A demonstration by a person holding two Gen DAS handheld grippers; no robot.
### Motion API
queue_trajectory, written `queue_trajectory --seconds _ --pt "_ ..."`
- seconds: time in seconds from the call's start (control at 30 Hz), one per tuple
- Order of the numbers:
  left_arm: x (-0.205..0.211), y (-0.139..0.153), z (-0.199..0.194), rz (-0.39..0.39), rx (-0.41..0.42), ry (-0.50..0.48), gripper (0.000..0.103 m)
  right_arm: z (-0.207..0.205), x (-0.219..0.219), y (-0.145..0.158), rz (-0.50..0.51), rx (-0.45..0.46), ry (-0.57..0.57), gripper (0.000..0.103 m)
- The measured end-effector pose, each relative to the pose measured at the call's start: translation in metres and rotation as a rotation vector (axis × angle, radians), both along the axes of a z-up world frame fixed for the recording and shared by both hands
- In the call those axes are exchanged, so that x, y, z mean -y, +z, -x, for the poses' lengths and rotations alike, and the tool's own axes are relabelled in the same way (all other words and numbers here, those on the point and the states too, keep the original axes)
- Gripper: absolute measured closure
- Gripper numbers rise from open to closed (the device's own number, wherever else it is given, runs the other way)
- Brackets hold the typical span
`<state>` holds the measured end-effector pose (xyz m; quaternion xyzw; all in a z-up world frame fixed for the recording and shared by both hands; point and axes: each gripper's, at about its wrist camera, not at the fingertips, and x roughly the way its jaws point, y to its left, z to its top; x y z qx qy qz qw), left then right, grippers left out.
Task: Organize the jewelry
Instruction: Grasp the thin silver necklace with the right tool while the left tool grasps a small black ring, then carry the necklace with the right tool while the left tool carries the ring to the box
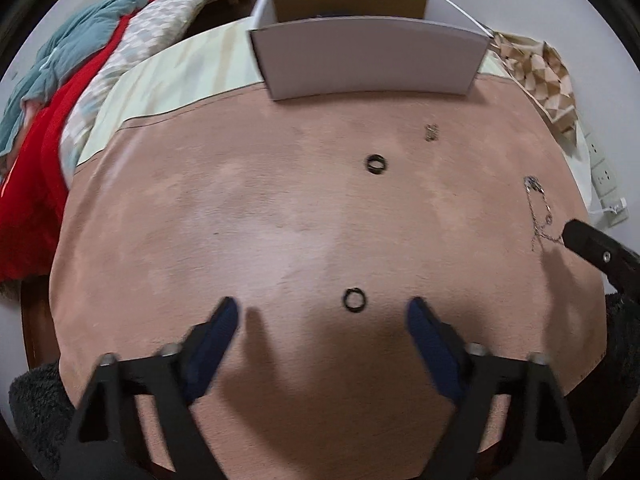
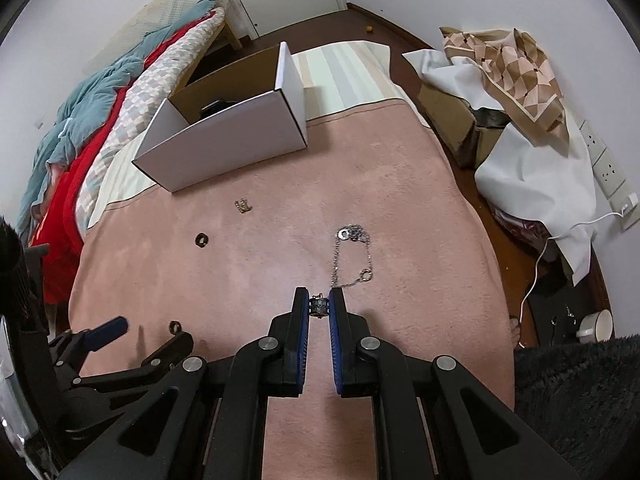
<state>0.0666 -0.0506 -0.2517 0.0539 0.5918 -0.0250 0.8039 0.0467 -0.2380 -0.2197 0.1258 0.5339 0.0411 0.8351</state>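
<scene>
On the pink cloth lie a thin black ring point(image 1: 354, 300), a wider black ring point(image 1: 376, 164), a small gold piece point(image 1: 431, 132) and a silver chain necklace point(image 1: 538, 216). My left gripper point(image 1: 323, 314) is open, its fingertips either side of the thin ring and just short of it. My right gripper point(image 2: 319, 306) is shut on a small dark ring-shaped piece point(image 2: 319, 306) at the near end of the silver chain point(image 2: 352, 256). The wider ring point(image 2: 201, 239) and the gold piece point(image 2: 243, 205) show beyond. An open white cardboard box point(image 2: 228, 140) stands at the far end.
A striped cloth point(image 2: 344, 72) lies under the box. Heaped bedding point(image 1: 60, 100) is at the left. A patterned cloth over boxes point(image 2: 516, 76), a wall socket with a cable point(image 2: 608, 176) and a white cup point(image 2: 598, 324) are at the right.
</scene>
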Motion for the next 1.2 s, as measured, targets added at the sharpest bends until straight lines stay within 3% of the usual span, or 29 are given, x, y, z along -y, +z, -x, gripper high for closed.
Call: queue_trajectory --seconds 0.03,0.07,0.13,0.3,0.53,0.7,1.0,1.2 --pt "0.002 -0.001 0.000 0.005 -0.005 -0.007 0.045 -0.001 0.001 0.000 -0.002 0.001 -0.003 0.093" --pt "0.003 0.000 0.002 0.020 0.002 -0.014 0.048 0.000 0.002 0.000 -0.002 0.003 -0.005 0.093" --pt "0.001 0.001 0.000 0.031 0.010 -0.028 0.069 -0.002 0.004 0.001 -0.002 0.006 -0.011 0.093" --pt "0.008 0.003 0.002 0.030 0.026 -0.057 0.093 -0.006 0.005 0.003 -0.007 0.010 -0.016 0.093" --pt "0.008 0.007 0.000 0.031 0.044 -0.071 0.093 -0.005 0.007 0.012 -0.020 0.028 -0.018 0.093" --pt "0.007 0.032 -0.001 0.060 0.092 -0.070 0.093 -0.009 0.008 0.035 -0.055 0.061 -0.008 0.093" --pt "-0.001 0.101 -0.037 0.170 0.189 -0.054 0.093 -0.035 0.004 0.109 -0.131 0.184 0.031 0.093" --pt "-0.018 0.142 -0.078 0.191 0.254 -0.032 0.093 -0.077 -0.005 0.169 -0.182 0.314 0.061 0.093"
